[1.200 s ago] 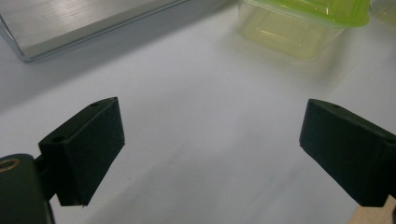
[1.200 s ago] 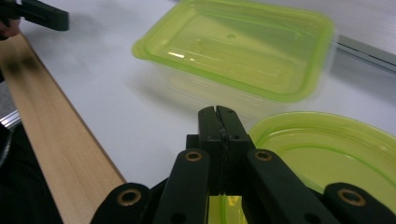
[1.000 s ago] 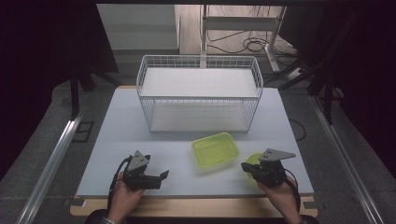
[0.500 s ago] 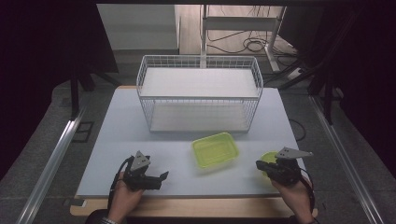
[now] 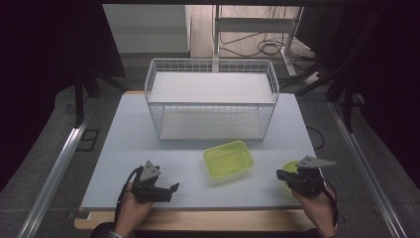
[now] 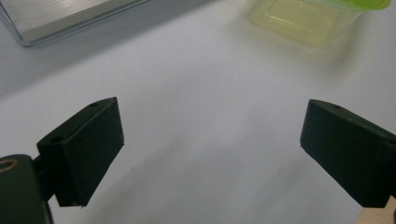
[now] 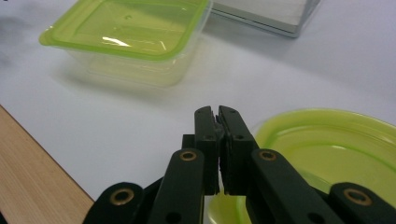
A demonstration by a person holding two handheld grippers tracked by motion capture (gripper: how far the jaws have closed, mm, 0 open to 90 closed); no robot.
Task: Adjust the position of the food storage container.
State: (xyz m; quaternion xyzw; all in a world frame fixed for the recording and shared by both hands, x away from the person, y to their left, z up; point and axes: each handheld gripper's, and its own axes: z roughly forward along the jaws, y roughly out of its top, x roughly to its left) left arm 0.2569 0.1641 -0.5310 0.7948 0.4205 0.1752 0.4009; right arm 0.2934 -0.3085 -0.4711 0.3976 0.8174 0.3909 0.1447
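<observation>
A square lime-green lidded container [image 5: 229, 158] stands on the white table [image 5: 129, 144], front of centre; the same container [image 7: 126, 32] lies ahead in the right gripper view and at the top of the left gripper view [image 6: 303, 18]. A round lime-green plate [image 5: 291, 166] lies flat at the front right. My right gripper [image 5: 279, 174] is shut, its jaws [image 7: 217, 112] lying low over the plate's [image 7: 327, 154] near rim; whether they pinch it I cannot tell. My left gripper [image 5: 168, 192] rests at the front left, open wide [image 6: 210, 154] over bare table.
A white wire basket [image 5: 210, 101] with a flat shelf stands at the back middle of the table; its base corner shows in the gripper views [image 6: 56, 23] [image 7: 266, 14]. A wooden strip [image 5: 198, 218] borders the table's near edge. Dark floor and cables surround the table.
My right gripper has slid to the right along the front edge, and the round green plate has shifted right with it. The left gripper and the container have stayed put.
</observation>
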